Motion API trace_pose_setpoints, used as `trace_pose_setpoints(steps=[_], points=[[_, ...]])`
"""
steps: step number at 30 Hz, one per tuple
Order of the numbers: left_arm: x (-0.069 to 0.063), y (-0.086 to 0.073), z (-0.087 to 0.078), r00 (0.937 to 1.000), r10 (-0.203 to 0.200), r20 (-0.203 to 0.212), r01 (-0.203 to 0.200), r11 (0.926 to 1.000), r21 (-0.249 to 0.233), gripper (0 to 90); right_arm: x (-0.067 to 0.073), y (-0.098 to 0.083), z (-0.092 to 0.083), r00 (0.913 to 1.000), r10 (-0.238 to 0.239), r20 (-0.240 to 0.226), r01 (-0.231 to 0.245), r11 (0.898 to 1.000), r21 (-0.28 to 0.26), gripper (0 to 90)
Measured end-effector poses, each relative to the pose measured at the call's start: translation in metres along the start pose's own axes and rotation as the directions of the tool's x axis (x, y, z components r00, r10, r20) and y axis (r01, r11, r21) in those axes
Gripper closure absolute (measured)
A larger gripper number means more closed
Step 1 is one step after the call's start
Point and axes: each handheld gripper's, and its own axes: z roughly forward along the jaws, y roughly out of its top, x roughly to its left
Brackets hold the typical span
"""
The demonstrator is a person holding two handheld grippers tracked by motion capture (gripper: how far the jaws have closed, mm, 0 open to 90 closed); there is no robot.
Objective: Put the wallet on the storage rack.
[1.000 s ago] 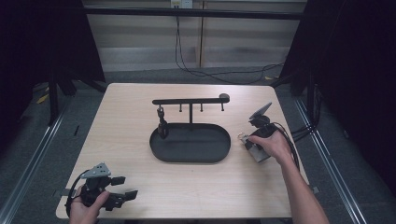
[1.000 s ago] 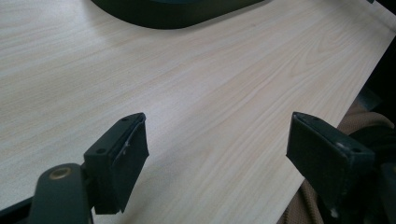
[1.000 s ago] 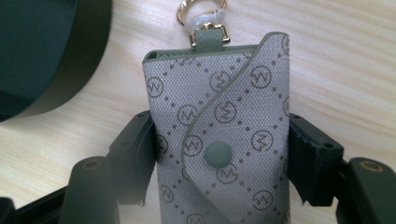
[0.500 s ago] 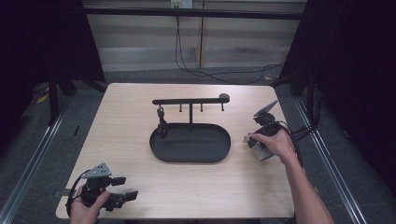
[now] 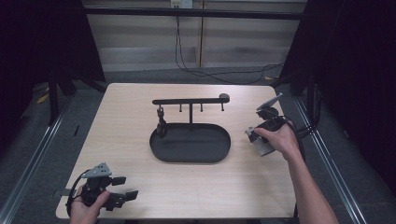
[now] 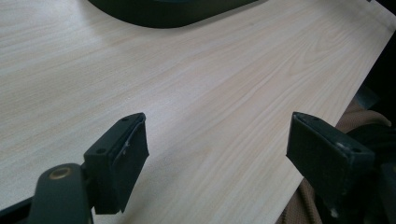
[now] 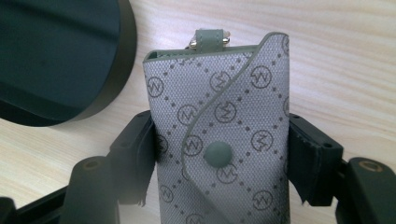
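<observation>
Grey patterned key pouch [image 7: 223, 140] sits btwn the right gripper [image 7: 223, 154] jaws, clamped on both sides, snap flap facing cam, just right of black oval tray [image 5: 190, 143], over the table [image 5: 140, 116]. Left gripper [image 6: 217, 158] jaws spread wide, nothing in them, near table's front-left corner.

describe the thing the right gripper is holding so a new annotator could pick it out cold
On the light wooden table, look right of the black oval tray with its hook rack. There the right gripper is shut on a small key pouch. It is the scene's sole fabric item: grey, monogram-patterned, with a green snap button and green trim.
</observation>
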Motion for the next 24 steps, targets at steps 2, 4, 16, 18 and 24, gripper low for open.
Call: trace_pose_setpoints(steps=[2,4,16,18,24], points=[[0.000,0.000,0.001,1.0000,0.001,-0.002,-0.001,1.0000,0.002,20.4,0.000,0.000,-0.003,1.0000,0.000,0.002,0.000,1.000,-0.002,32.5],[-0.001,0.000,0.001,1.0000,-0.001,0.000,0.001,1.0000,0.002,20.4,0.001,0.000,-0.009,1.0000,0.002,-0.002,-0.002,1.000,-0.021,32.5],[-0.001,0.001,0.002,1.0000,0.006,0.005,-0.006,1.0000,0.006,20.4,0.010,0.004,-0.028,0.9998,-0.008,-0.019,0.007,0.998,-0.056,32.5],[-0.001,0.001,0.003,1.0000,0.007,0.006,-0.007,0.9999,0.007,20.4,0.013,0.004,-0.028,0.9996,-0.014,-0.024,0.013,0.998,-0.061,32.5],[0.000,0.002,0.004,0.9999,0.007,0.011,-0.007,0.9999,0.013,20.4,0.021,0.006,-0.035,0.9992,-0.023,-0.033,0.021,0.997,-0.069,32.5]])
